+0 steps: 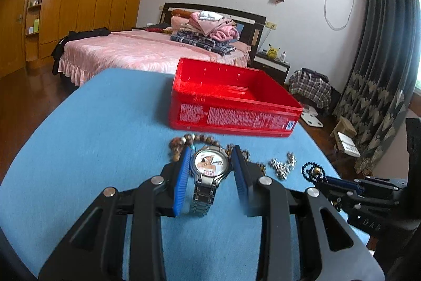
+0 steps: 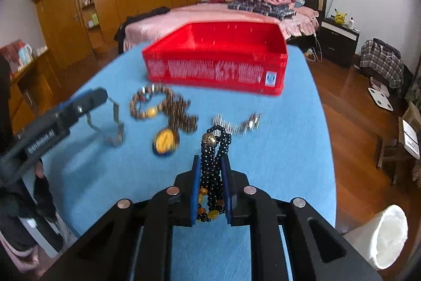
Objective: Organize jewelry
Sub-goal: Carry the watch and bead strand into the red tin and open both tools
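My left gripper [image 1: 211, 150] is shut on a silver watch [image 1: 210, 165] with a picture dial, its blue pads against both sides of the case. The metal band [image 2: 114, 123] trails down onto the blue table. My right gripper [image 2: 210, 159] is shut on a black bead string [image 2: 211, 175] with amber beads, and the loop sticks out past the fingertips. A brown wooden bead string [image 2: 163, 107] with a yellow pendant [image 2: 165, 141] and a silver chain bracelet [image 2: 236, 123] lie loose between the grippers. Behind them stands an open red box [image 2: 210, 70].
The blue table [image 1: 92, 136] ends just beyond the red box [image 1: 231, 117], with a pink bed behind it. A white bin [image 2: 381, 236] stands on the wood floor at the table's right. A dark sleeve shows at the left edge of the right wrist view.
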### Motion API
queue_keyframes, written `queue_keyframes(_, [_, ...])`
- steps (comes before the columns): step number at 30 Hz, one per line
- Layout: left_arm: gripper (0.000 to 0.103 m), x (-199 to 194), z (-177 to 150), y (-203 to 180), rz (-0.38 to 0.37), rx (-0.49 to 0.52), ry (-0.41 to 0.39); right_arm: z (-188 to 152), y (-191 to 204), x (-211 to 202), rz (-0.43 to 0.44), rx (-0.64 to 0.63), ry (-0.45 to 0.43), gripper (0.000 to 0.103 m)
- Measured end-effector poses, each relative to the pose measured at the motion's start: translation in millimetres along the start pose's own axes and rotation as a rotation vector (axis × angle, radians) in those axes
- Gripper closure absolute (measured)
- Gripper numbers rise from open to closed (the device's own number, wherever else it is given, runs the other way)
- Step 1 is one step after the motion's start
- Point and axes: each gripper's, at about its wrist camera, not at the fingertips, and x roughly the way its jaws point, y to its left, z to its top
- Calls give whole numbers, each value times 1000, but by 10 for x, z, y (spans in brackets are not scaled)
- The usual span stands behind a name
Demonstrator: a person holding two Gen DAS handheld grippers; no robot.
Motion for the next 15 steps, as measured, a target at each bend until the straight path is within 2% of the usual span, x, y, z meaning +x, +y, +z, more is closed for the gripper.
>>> queue_keyframes(9, [72, 129, 475, -62, -30, -10, -96, 614, -129, 13, 9, 11, -125, 88])
queue_keyframes(15, [72, 376, 855, -136, -36, -3, -154, 1086, -232, 234, 19, 23, -172, 88])
